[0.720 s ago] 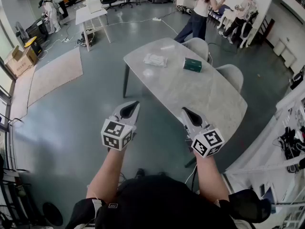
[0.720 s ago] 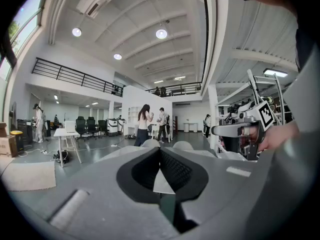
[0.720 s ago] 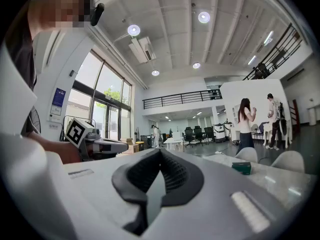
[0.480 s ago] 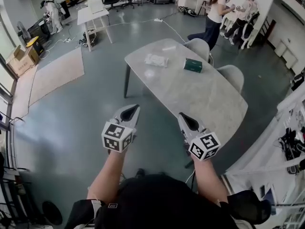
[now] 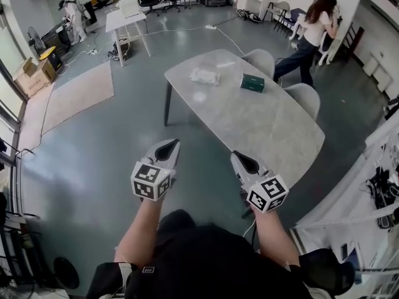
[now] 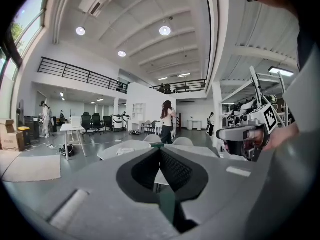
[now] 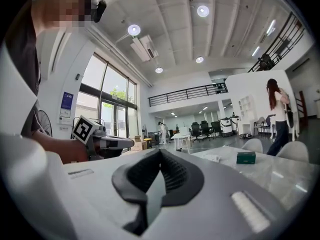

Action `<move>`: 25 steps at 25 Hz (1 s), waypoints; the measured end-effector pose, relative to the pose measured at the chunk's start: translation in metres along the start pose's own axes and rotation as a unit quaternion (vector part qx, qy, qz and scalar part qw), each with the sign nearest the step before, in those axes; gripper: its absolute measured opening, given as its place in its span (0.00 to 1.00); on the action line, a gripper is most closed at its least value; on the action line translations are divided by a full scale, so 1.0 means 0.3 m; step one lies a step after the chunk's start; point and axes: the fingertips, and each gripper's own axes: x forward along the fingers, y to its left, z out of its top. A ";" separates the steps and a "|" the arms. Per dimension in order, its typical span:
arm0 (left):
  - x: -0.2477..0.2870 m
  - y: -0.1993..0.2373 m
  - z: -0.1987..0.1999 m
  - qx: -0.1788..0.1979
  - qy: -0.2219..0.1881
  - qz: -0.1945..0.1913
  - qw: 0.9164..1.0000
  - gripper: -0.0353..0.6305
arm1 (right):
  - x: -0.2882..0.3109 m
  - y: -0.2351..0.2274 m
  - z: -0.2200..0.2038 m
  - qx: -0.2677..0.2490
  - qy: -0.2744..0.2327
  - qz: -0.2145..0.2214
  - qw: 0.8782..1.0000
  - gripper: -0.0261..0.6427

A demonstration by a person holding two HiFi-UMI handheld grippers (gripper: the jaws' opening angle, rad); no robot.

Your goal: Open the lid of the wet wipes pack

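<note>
On the far part of the marble table (image 5: pixel 262 123) lies a flat white pack (image 5: pixel 204 76), with a dark green box (image 5: pixel 252 83) to its right. Both grippers hang in the air over the floor, well short of the table's near edge. My left gripper (image 5: pixel 171 144) is shut with nothing in it. My right gripper (image 5: pixel 235 157) is also shut and empty. In the right gripper view the jaws (image 7: pixel 160 152) meet at the tip, and the green box (image 7: pixel 245 157) and white pack (image 7: pixel 213 158) show far ahead. The left gripper view has its shut jaws (image 6: pixel 160 149) pointing toward the table (image 6: pixel 125 148).
Two grey chairs (image 5: pixel 262 60) stand at the table's far side. A person (image 5: pixel 308 39) walks behind them. A white desk (image 5: pixel 128 17) and a rug (image 5: pixel 75 95) lie at the far left; a shelf (image 5: pixel 380 167) stands at the right.
The person in the background has walked to the right. Both grippers have stayed shut and nearly in place, the right one drifting slightly lower and to the left.
</note>
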 end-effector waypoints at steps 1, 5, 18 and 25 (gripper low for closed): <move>-0.008 -0.001 -0.009 -0.002 0.002 0.003 1.000 0.06 | -0.008 0.007 -0.012 0.003 0.003 0.001 1.000 0.04; -0.013 0.023 -0.023 -0.010 0.005 0.008 1.000 0.06 | -0.021 0.028 -0.049 0.016 0.020 0.005 1.000 0.04; 0.167 0.432 -0.043 -0.035 -0.001 -0.006 0.999 0.06 | 0.395 -0.054 -0.060 0.022 0.054 -0.009 0.998 0.04; 0.191 0.803 -0.017 -0.033 -0.007 -0.004 0.999 0.06 | 0.808 0.002 -0.042 0.020 0.068 0.008 0.997 0.04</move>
